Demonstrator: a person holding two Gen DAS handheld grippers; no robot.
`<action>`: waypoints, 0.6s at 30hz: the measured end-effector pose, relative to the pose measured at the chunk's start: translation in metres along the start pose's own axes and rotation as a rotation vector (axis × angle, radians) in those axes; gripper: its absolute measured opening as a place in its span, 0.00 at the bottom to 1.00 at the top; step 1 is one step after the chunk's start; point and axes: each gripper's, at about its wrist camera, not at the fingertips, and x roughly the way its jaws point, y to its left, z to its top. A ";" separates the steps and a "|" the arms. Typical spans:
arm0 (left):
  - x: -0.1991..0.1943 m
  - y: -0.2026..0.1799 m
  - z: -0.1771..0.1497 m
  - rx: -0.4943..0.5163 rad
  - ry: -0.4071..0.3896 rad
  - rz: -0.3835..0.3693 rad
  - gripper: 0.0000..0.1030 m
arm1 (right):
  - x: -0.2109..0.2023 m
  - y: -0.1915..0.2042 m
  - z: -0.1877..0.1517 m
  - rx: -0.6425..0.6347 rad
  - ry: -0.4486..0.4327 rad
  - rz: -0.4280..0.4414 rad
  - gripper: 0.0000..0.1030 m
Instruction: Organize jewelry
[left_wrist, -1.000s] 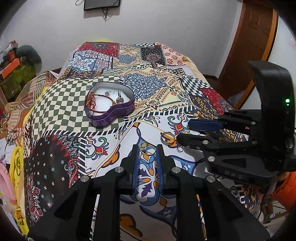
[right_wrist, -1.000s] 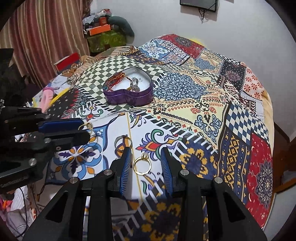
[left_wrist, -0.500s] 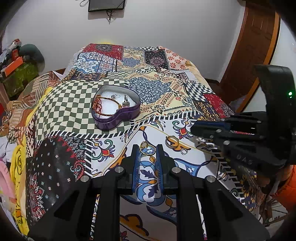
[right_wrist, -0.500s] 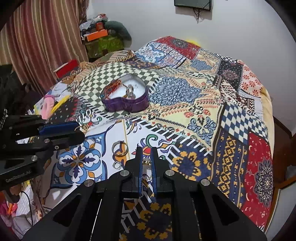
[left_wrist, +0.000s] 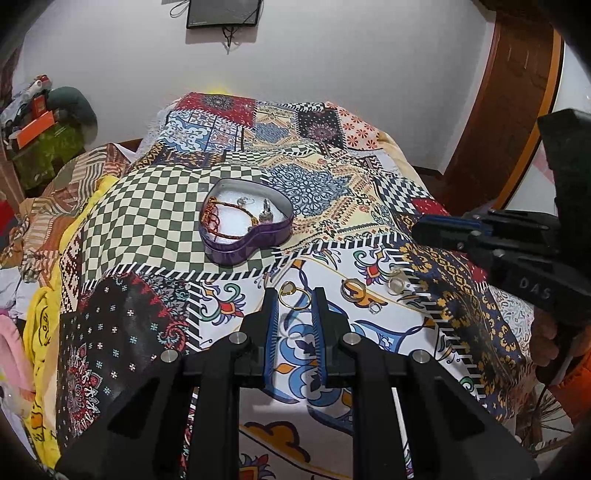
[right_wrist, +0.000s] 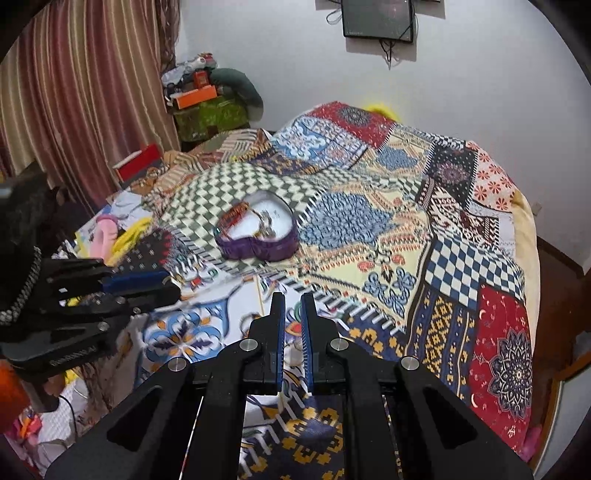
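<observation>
A purple heart-shaped tin (left_wrist: 245, 225) sits on the checkered patch of the bedspread, holding a red cord bracelet and small silver pieces; it also shows in the right wrist view (right_wrist: 258, 236). A gold ring (left_wrist: 293, 293) lies on the cloth just ahead of my left gripper (left_wrist: 294, 297), whose jaws stand slightly apart around it. Another gold ring (left_wrist: 354, 288), a silver ring (left_wrist: 396, 283) and a small ring (left_wrist: 375, 307) lie to its right. My right gripper (right_wrist: 291, 304) hovers above the cloth with its jaws nearly closed; I cannot tell whether it holds anything.
The patchwork bedspread (right_wrist: 461, 258) covers the whole bed. Striped curtains (right_wrist: 74, 92) and a cluttered shelf (right_wrist: 207, 103) stand on the left. A wooden door (left_wrist: 509, 92) is on the right. Clothes are piled at the bed's left edge (left_wrist: 22, 332).
My right gripper closed over a gold ring, then lifted and drew back. My left gripper rose slightly; the gold ring still lies between its tips.
</observation>
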 end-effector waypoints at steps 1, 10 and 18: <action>0.000 0.001 0.001 -0.002 -0.003 0.001 0.16 | -0.001 0.001 0.003 0.000 -0.007 0.007 0.07; -0.003 0.014 0.003 -0.026 -0.017 0.005 0.16 | 0.016 0.000 0.007 -0.009 0.033 -0.019 0.07; 0.007 0.015 -0.004 -0.035 0.014 -0.002 0.16 | 0.050 -0.004 -0.015 -0.026 0.176 -0.036 0.08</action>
